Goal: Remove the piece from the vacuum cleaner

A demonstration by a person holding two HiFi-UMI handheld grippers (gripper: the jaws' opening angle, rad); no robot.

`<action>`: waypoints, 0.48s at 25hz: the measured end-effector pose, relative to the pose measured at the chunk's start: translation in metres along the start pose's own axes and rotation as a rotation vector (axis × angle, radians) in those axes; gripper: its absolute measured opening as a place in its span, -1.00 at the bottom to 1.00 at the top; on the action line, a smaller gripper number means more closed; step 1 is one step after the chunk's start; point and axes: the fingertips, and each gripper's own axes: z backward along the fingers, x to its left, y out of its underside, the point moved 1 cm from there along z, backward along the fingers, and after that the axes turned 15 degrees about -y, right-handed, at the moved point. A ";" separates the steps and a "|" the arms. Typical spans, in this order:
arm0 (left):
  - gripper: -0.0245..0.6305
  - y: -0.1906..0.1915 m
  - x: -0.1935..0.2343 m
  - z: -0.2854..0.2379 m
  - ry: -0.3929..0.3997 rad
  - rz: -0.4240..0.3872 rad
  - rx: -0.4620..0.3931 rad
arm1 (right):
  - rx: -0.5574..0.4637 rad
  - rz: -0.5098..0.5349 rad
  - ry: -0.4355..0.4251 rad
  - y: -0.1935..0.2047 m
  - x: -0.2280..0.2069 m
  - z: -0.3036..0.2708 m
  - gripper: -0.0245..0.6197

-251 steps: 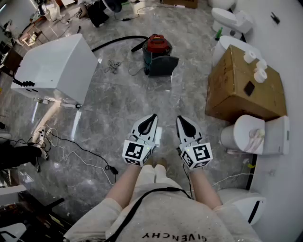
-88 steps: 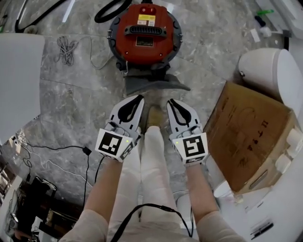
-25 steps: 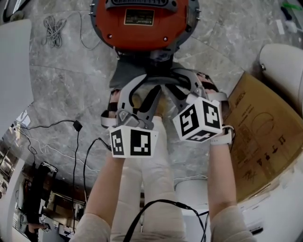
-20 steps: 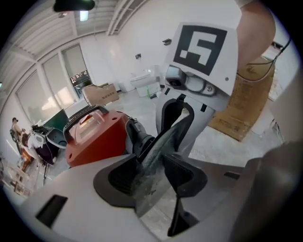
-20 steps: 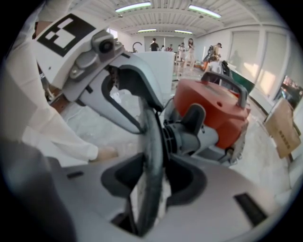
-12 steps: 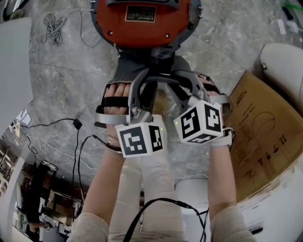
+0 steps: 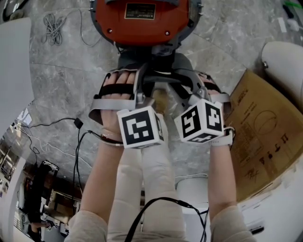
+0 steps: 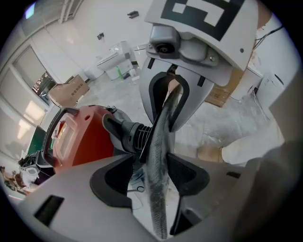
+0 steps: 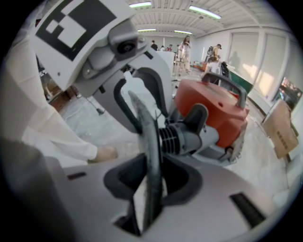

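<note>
Right hand-held gripper (image 9: 151, 166), jaws just closing, pinched the thin edge of the grey nozzle piece (image 9: 147, 132), which sat plugged into the red vacuum cleaner (image 7: 142, 23) on the floor. Left hand-held gripper (image 8: 154, 163), jaws just opening, straddled the same edge without clamping it. Probably reseating for an even two-sided pull.

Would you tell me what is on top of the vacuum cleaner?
A dark handle and a printed label; the part of the vacuum cleaner beneath the handle is covered.
</note>
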 end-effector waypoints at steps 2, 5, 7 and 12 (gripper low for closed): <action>-0.22 0.000 -0.005 -0.002 0.015 -0.026 0.001 | -0.002 0.002 0.003 0.000 0.000 0.000 -0.60; -0.23 -0.002 -0.008 -0.004 0.019 -0.031 0.003 | -0.012 -0.006 0.009 0.000 -0.001 0.001 -0.60; -0.38 -0.002 -0.008 -0.005 0.014 -0.010 0.005 | -0.016 -0.015 0.016 0.000 -0.001 0.002 -0.60; -0.52 0.000 -0.010 -0.002 -0.007 0.006 -0.002 | -0.016 -0.024 0.044 0.000 -0.001 0.005 -0.60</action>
